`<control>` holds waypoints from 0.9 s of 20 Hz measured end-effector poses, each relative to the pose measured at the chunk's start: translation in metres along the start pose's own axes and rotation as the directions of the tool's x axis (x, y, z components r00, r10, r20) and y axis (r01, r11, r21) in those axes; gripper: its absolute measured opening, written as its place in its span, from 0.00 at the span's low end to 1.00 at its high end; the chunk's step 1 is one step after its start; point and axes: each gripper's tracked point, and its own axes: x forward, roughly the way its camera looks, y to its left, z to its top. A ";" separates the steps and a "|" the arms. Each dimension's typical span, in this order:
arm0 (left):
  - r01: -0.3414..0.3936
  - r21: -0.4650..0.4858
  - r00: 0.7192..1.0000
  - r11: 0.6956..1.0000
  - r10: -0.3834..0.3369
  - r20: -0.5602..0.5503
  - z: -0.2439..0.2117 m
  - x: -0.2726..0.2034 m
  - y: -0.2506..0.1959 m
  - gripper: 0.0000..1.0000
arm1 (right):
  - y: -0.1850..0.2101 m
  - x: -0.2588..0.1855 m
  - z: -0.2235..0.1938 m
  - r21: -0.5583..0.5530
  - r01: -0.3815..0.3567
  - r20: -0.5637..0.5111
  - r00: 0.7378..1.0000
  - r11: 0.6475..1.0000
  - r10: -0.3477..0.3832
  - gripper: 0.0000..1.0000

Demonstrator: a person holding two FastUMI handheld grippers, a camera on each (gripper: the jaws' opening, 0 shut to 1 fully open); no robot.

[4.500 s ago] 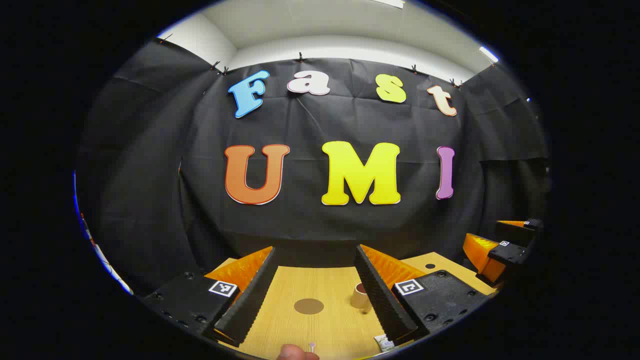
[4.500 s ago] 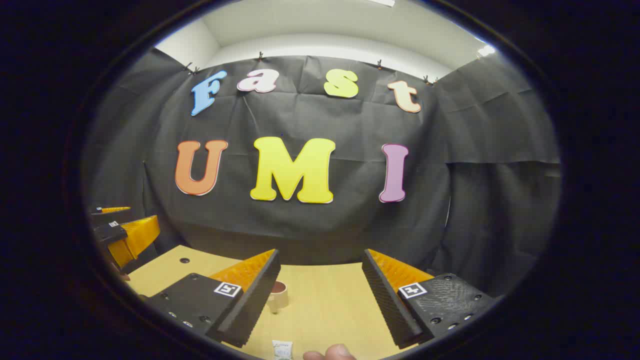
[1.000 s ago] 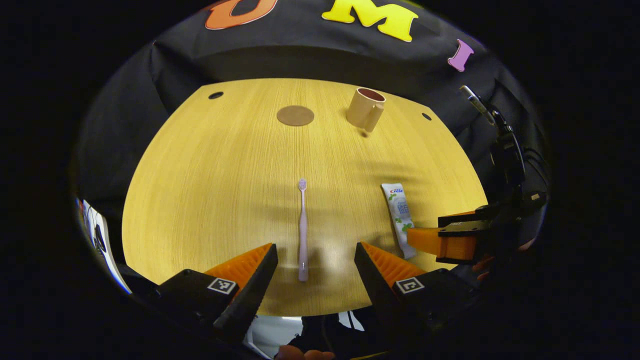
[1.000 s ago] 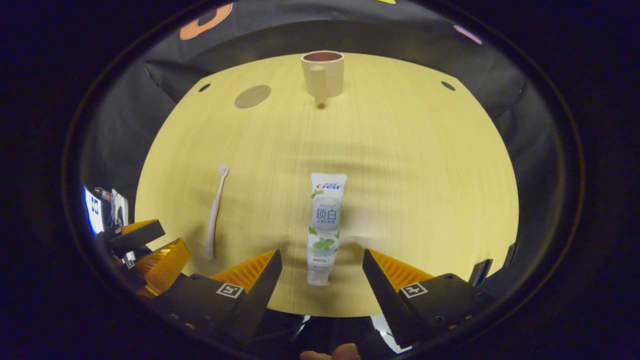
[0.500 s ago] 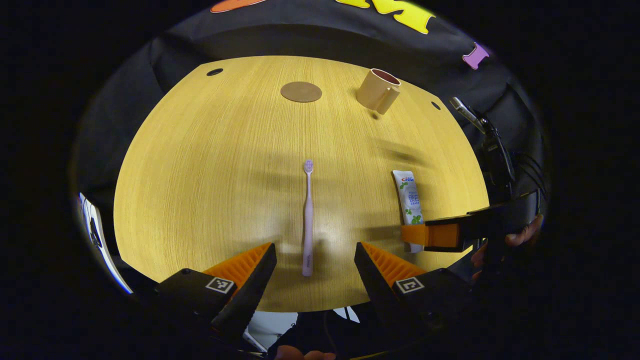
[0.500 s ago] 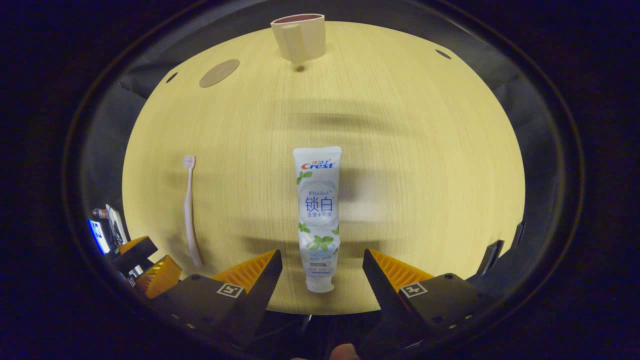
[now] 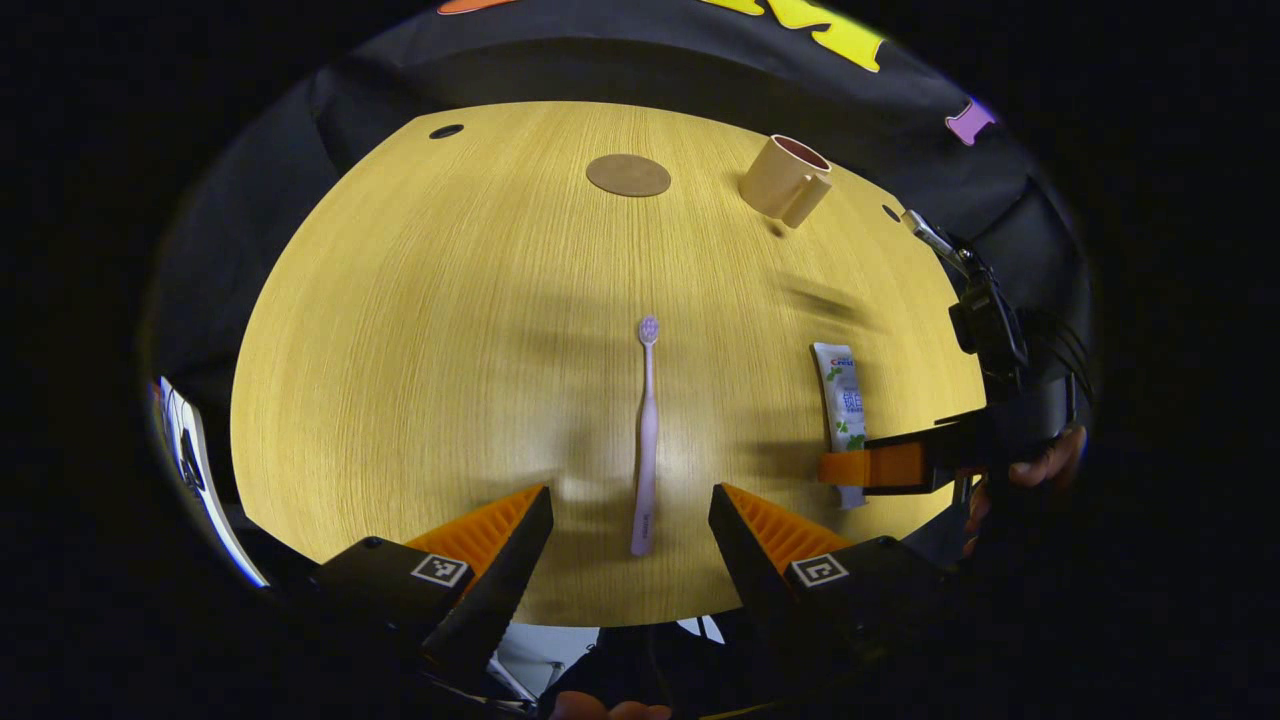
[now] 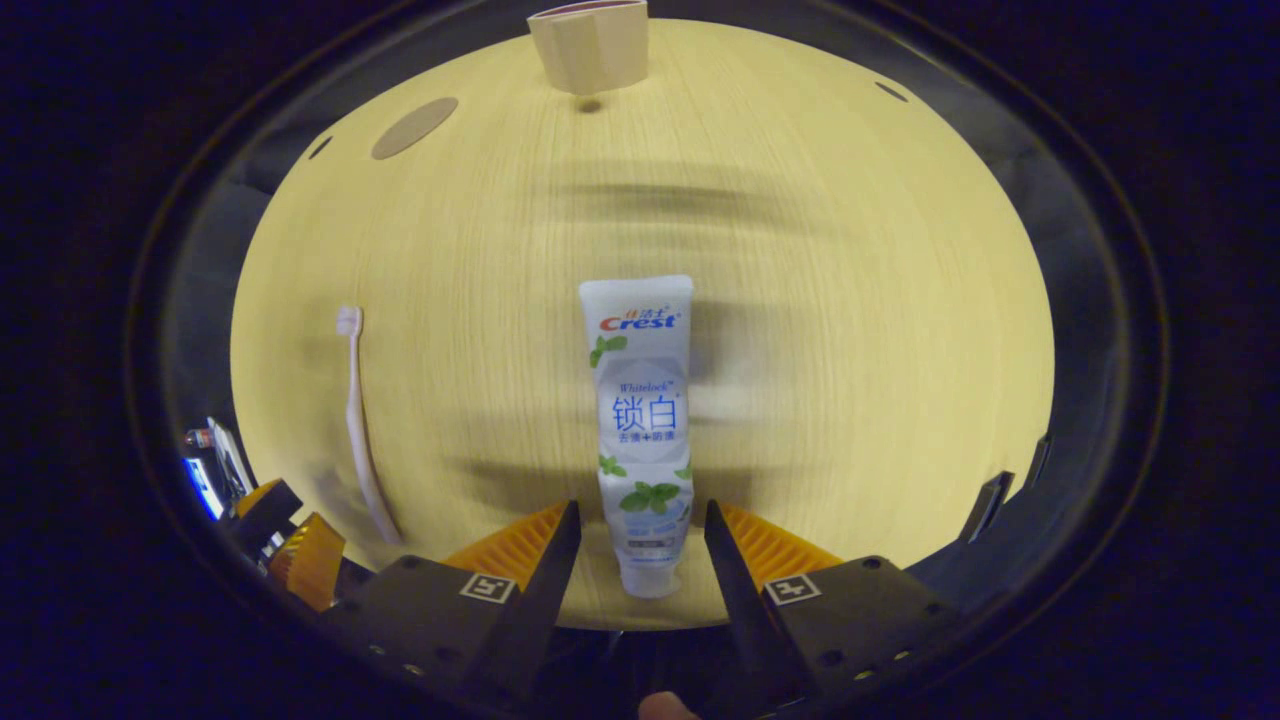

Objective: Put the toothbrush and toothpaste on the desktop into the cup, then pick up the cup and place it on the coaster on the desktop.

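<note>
In the left gripper view, the left gripper (image 7: 630, 520) hangs over the near edge of the desk (image 7: 420, 330) with its fingers (image 7: 500, 555) spread wide apart. The toothbrush (image 7: 645, 435) lies flat on the desk, its handle end between the two fingers and touching neither, its bristle head pointing toward the far edge. To its right lies the toothpaste (image 7: 842, 395), also flat and lengthways, near the right edge of the desk. The right gripper (image 7: 880, 467) reaches in from that side over the cap end of the tube, with a hand (image 7: 1040, 465) behind it.

At the far edge of the desk the round brown coaster (image 7: 628, 175) lies flat, and the cup (image 7: 785, 180) stands upright just to the right of it, apart from it, its handle turned toward the near side. The cup is off the coaster.

In the right gripper view, the right gripper (image 8: 640, 555) has its fingers (image 8: 545, 575) released but drawn fairly close on either side of the cap end of the toothpaste (image 8: 640, 420); a thin gap shows on each side, so they are not pressing it. The tube lies along the middle of the desk (image 8: 850, 330). The toothbrush (image 8: 358, 430) lies well to its left, and the left gripper (image 8: 290, 545) shows at the near left corner. The cup (image 8: 588, 45) stands at the far edge, with the coaster (image 8: 414, 113) to its left.
</note>
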 end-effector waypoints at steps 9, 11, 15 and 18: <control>0.005 -0.002 0.999 1.000 -0.005 -0.036 -0.007 0.004 0.000 1.00 | 0.002 0.007 0.003 0.015 0.006 -0.016 1.000 1.000 -0.005 0.45; 0.007 -0.009 0.999 1.000 -0.007 -0.047 -0.008 0.006 0.002 1.00 | 0.002 0.006 0.004 0.008 -0.003 -0.021 1.000 1.000 0.003 0.44; 0.008 -0.018 0.997 1.000 -0.009 -0.073 -0.006 0.013 0.003 1.00 | 0.000 0.006 0.003 -0.013 -0.030 -0.043 0.999 0.999 0.030 0.43; 0.003 -0.019 0.997 1.000 -0.004 -0.080 -0.002 0.027 0.006 1.00 | 0.000 0.003 0.003 -0.021 -0.035 -0.025 0.999 0.999 0.035 0.41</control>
